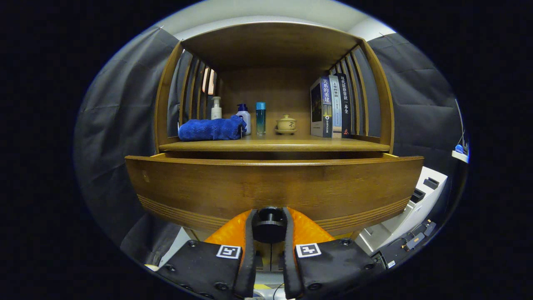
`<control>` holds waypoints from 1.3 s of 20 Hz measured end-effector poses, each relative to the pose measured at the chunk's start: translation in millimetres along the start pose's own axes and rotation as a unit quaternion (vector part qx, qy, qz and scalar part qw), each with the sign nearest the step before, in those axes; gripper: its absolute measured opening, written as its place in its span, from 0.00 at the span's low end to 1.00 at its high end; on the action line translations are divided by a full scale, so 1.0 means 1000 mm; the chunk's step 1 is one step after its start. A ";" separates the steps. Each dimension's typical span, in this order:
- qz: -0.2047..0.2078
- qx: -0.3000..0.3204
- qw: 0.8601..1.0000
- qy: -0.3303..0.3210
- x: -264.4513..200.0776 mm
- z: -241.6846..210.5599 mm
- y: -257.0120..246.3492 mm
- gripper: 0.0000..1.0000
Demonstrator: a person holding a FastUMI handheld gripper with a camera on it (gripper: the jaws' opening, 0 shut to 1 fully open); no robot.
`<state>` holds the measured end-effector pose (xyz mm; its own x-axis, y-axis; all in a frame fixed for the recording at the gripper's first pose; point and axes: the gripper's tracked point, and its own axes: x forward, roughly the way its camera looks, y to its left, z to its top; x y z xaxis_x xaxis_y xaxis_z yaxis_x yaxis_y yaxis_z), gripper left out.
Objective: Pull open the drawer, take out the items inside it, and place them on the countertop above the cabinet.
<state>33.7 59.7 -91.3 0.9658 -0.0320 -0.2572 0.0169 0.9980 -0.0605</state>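
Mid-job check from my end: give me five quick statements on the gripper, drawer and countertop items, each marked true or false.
1. The gripper is shut on the round black drawer knob. True.
2. The wooden drawer front stands pulled out from the cabinet. True.
3. The blue folded towel lies in the drawer. False: it lies on the wooden countertop.
4. The upright books stand left of the towel. False: right.
5. A small lidded ceramic cup sits between the blue-capped bottle and the books. True.
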 end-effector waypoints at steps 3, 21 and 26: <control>0.005 0.006 1.000 0.012 -0.017 -0.003 0.000 0.35; 0.019 0.006 0.998 0.063 -0.086 -0.023 0.002 0.35; 0.020 0.007 0.997 0.072 -0.093 -0.029 0.003 0.35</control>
<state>-63.8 64.2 -95.9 0.9184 0.0020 -0.3957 -0.0168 0.9993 -0.0339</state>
